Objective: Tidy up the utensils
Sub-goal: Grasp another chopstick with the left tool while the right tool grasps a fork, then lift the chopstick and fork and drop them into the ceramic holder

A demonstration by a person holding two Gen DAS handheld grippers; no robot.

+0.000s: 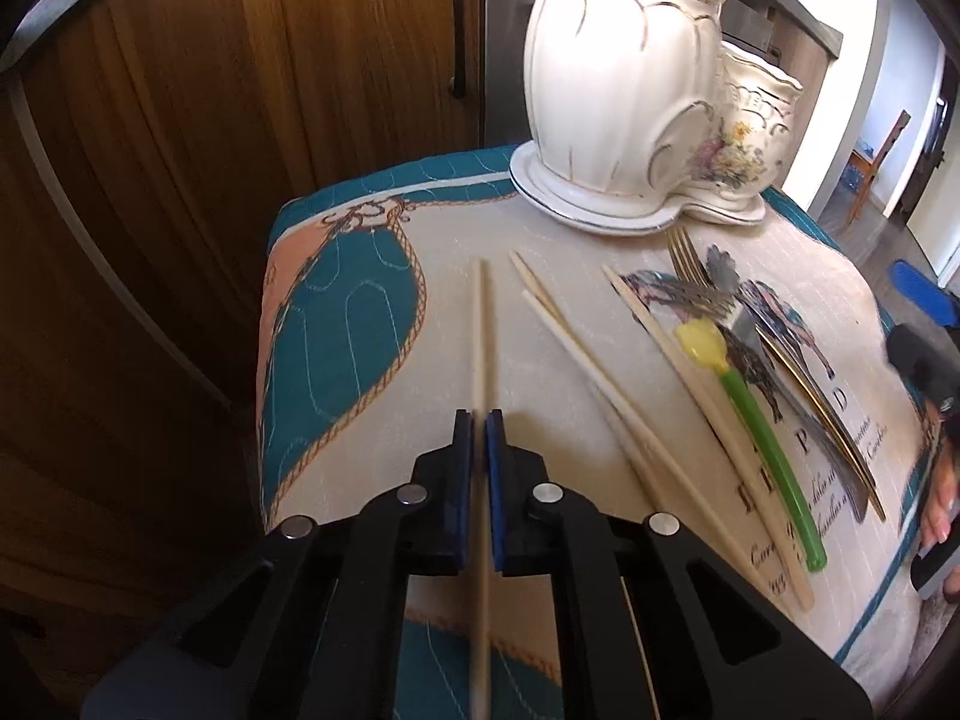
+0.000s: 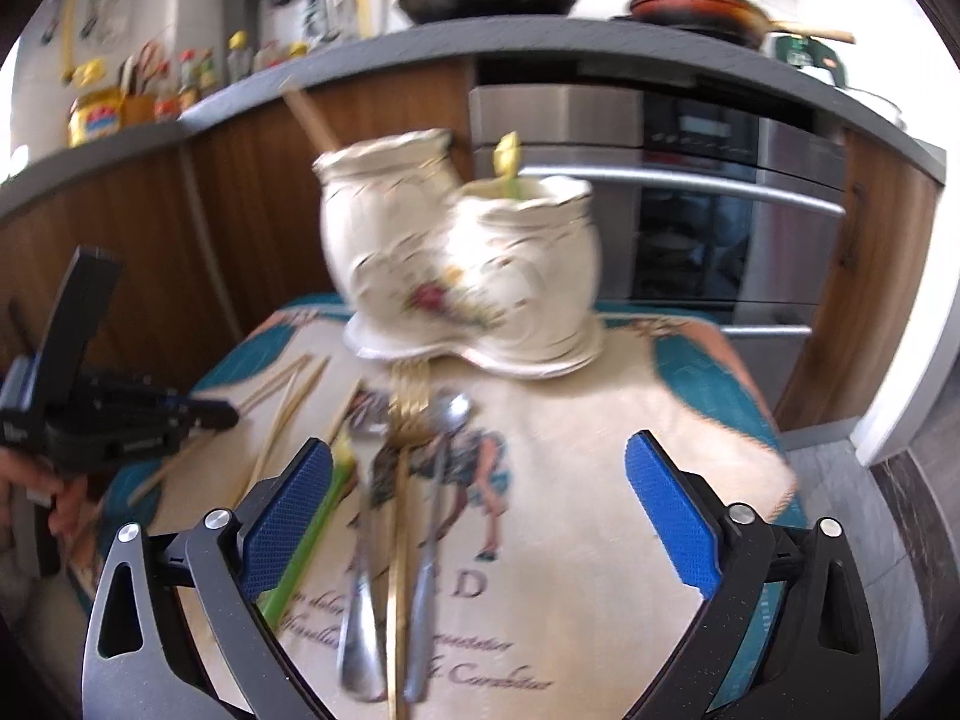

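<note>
My left gripper is shut on a pale wooden chopstick that runs forward over the printed cloth. More chopsticks lie to its right, then a green stick with a yellow tulip top and a pile of gold and steel cutlery. A white double ceramic holder stands at the back. My right gripper is open above the cutlery. The holder holds a brown chopstick and a yellow-topped stick. The left gripper shows at the left.
Wooden cabinet doors stand behind and left of the small table. An oven is behind the holder, with pans and jars on the counter above. The cloth's edges drop off on all sides.
</note>
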